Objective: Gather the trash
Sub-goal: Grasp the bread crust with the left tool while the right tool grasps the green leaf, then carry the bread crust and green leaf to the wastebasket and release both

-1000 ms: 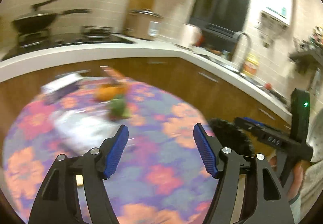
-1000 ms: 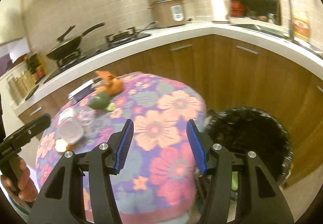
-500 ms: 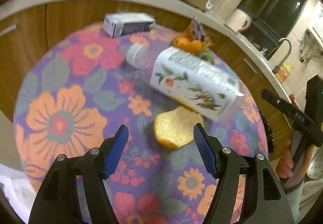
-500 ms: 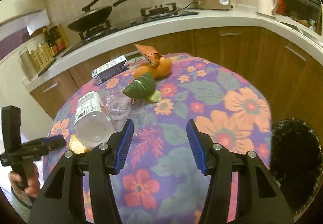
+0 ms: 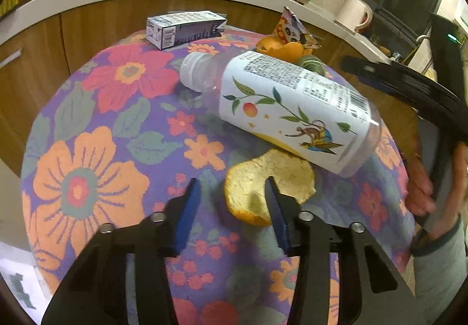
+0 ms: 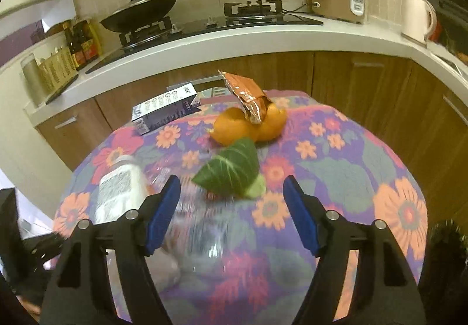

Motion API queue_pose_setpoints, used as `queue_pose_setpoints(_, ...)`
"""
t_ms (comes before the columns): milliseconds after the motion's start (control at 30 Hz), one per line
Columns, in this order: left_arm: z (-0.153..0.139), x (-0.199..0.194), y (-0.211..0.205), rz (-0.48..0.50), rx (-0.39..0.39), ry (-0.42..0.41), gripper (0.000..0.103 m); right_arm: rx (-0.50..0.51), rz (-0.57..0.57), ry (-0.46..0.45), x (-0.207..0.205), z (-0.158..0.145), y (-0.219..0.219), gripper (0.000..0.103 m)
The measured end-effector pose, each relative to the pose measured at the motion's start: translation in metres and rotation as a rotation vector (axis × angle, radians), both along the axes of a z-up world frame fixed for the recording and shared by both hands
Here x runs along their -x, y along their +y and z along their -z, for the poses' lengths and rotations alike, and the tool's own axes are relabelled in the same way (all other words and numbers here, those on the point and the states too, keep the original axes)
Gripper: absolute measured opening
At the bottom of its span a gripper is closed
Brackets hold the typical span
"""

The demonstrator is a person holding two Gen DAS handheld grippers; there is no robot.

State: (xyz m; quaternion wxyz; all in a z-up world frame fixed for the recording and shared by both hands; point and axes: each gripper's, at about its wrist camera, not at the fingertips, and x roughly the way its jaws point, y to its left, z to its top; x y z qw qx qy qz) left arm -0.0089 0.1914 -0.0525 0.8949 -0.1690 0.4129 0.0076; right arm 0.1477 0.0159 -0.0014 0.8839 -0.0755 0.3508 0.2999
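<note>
On the flowered tablecloth (image 5: 87, 167), the left gripper (image 5: 232, 202), jaws closing but apart, straddled an orange peel (image 5: 263, 178), needing a final squeeze.

Both cameras ride on handheld grippers, tilted down along their blue fingers (image 5: 191, 202) at the flowered tabletop (image 5: 87, 108) from close range. The left looks from one side, the right from another; both show the bottle (image 5: 292, 108) and carton (image 6: 163, 111).

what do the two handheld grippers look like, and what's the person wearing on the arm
Both the left gripper and right gripper have black frames with silver screws and ribbed blue pads on the fingers. The right one shows a green light. The sleeve is grey with a darker cuff.
</note>
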Motion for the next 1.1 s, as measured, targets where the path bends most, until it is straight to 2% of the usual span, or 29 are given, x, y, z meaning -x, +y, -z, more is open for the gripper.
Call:
queue_pose_setpoints(33, 0.001, 0.000, -0.001, 0.018, 0.025, 0.001, 0.018, 0.006, 0.002, 0.000, -0.004, 0.002, 0.003, 0.069)
queue_pose_setpoints(133, 0.003, 0.000, -0.002, 0.015, 0.035, -0.004, 0.010, 0.025, 0.004, 0.004, -0.016, 0.012, 0.016, 0.069)
queue_pose_setpoints(267, 0.000, 0.006, -0.004, 0.018, 0.053, -0.028, 0.004, 0.029, 0.010, 0.007, -0.024, 0.022, 0.024, 0.069)
queue_pose_setpoints(500, -0.008, 0.013, -0.006, 0.028, 0.048, -0.077, 0.003, 0.047, 0.041, -0.001, -0.030, 0.032, 0.030, 0.067)
queue_pose_setpoints(533, -0.009, 0.013, -0.005, 0.026, 0.054, -0.083, 0.003, 0.052, 0.042, 0.005, -0.031, 0.033, 0.031, 0.063)
queue_pose_setpoints(600, -0.010, 0.015, -0.004, 0.031, 0.064, -0.090, 0.003, 0.052, 0.032, 0.017, -0.031, 0.035, 0.031, 0.043)
queue_pose_setpoints(667, -0.012, 0.017, -0.006, 0.041, 0.066, -0.100, 0.003, 0.044, 0.021, 0.019, -0.029, 0.035, 0.031, 0.029)
queue_pose_setpoints(733, -0.014, 0.019, -0.008, 0.049, 0.064, -0.106, 0.003, 0.036, 0.016, 0.011, -0.027, 0.033, 0.030, 0.020)
queue_pose_setpoints(767, -0.015, 0.020, -0.010, 0.057, 0.062, -0.110, 0.003, 0.027, 0.011, 0.006, -0.024, 0.032, 0.028, 0.011)
queue_pose_setpoints(900, -0.022, 0.027, -0.017, 0.092, 0.063, -0.132, 0.002, -0.017, 0.008, -0.006, -0.014, 0.026, 0.019, 0.004)
queue_pose_setpoints(1100, -0.034, 0.037, -0.035, 0.153, 0.050, -0.172, 0.002, -0.097, 0.031, -0.031, 0.006, 0.006, -0.010, 0.003)
